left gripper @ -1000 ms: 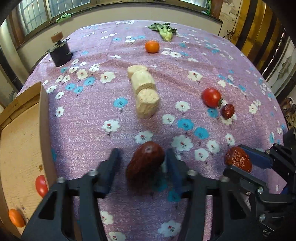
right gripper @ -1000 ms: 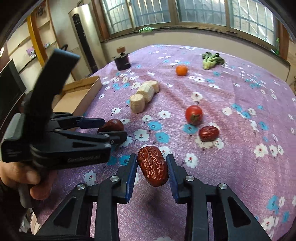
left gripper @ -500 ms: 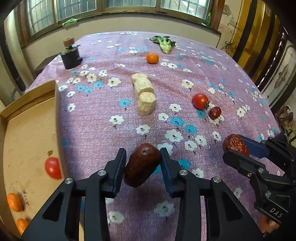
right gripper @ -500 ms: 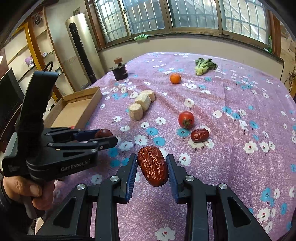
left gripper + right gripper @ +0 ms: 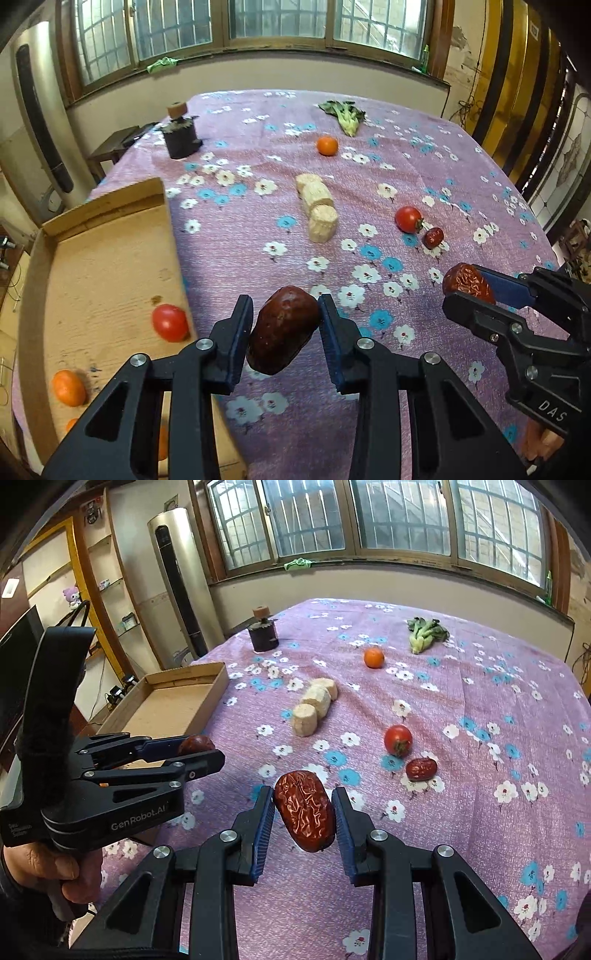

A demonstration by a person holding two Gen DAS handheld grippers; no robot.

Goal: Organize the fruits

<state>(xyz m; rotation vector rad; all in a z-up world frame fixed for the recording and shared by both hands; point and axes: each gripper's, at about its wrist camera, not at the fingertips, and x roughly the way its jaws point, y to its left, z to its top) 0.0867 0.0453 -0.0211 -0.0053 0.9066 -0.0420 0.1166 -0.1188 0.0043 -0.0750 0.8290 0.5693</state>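
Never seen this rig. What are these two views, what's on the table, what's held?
No robot: a person holds two handheld grippers, each with a fisheye camera looking along its fingers. The left gripper grips a smooth date; the right gripper grips a wrinkled date. Each view also shows the other gripper. On the cloth: corn pieces, tomato, another date, orange, greens, dark jar. The box holds a tomato and oranges.
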